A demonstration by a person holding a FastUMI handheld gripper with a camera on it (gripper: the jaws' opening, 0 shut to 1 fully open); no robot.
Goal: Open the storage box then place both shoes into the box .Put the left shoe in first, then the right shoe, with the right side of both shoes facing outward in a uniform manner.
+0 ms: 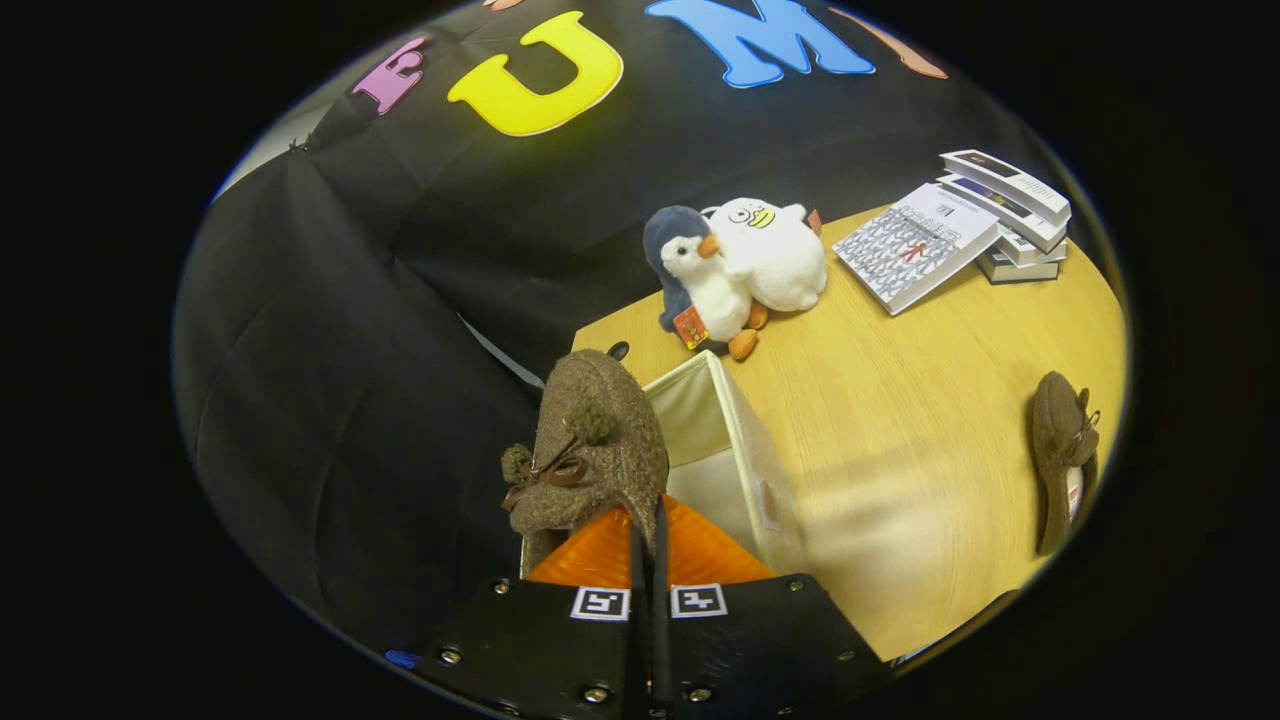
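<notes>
Hand-held gripper (648, 530) clamping brown shoe (590, 440) above storage box (725, 450).

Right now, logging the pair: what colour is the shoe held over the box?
Brown, with a darker bow, on the shoe in the gripper view.

The gripper (648, 560), fingers closed on a shoe (590, 450), holds it over the open storage box (730, 450) at the table's (900, 420) left edge; second shoe (1062, 455) far right; plush toys (735, 265) and books (960, 235) behind
</notes>
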